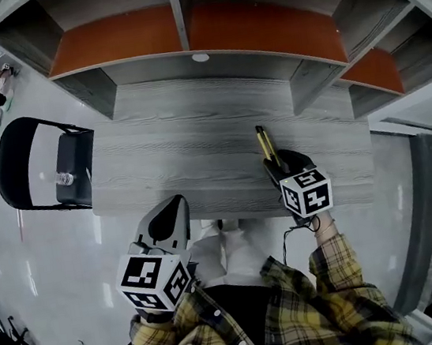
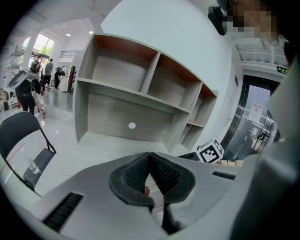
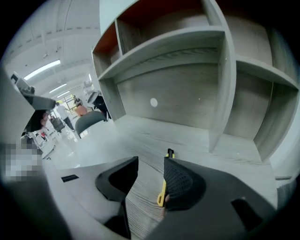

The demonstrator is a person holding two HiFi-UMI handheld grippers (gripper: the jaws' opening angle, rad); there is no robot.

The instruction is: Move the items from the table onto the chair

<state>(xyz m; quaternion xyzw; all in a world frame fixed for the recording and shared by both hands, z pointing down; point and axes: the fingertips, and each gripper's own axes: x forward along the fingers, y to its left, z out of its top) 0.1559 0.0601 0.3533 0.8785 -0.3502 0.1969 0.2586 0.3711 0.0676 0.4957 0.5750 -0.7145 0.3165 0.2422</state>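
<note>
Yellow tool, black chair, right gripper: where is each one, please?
yellow tool [image 1: 265,145], head view, on its yellow body.
black chair [image 1: 9,166], head view, on its backrest.
right gripper [image 3: 151,162], right gripper view, between its open jaws.

Cutter [image 1: 265,143] lies on table [image 1: 194,131] (chair [image 1: 76,151] stands left).

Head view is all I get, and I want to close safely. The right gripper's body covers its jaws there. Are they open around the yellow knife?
Observer: Yes. In the right gripper view, the right gripper is open, jaws well apart. The yellow knife lies flat on the table between them, close beside the right-hand jaw.
Operator: From above, the left gripper looks shut. Is anything pinched in it?
Observer: No. In the left gripper view, the left gripper is shut, its jaws meeting at the tips with no item clamped between them.
</note>
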